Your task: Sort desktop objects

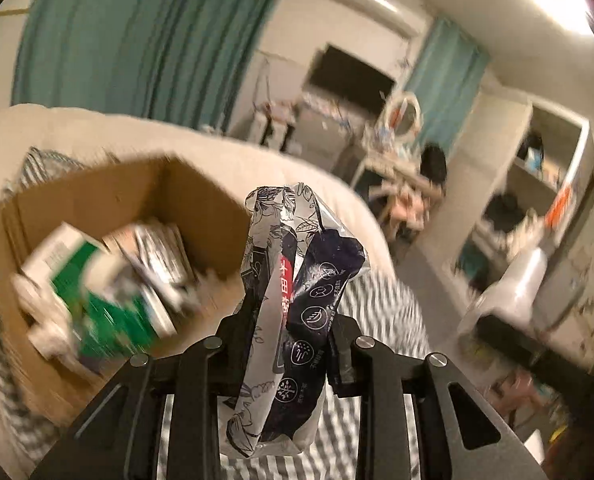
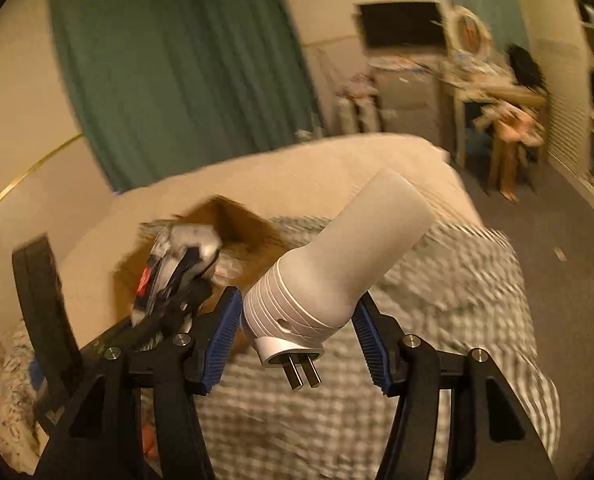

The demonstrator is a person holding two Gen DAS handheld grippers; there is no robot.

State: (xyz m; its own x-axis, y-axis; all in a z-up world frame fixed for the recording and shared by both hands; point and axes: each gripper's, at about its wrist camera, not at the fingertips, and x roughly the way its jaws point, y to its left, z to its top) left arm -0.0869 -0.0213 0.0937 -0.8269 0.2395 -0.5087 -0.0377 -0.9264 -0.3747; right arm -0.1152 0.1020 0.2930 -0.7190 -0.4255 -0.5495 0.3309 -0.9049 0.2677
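The left tool point(image 1: 293, 320) squeezed a crinkly packet point(image 1: 293, 300) above the bed, near the open box point(image 1: 97, 208), and the right tool point(image 2: 297, 332) gripped a white plug light point(image 2: 337, 272), so each should go over the box before letting go.

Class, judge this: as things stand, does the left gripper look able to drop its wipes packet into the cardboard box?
Probably yes. The left gripper holds the wipes packet beside the cardboard box, whose top is open; nothing blocks the way.
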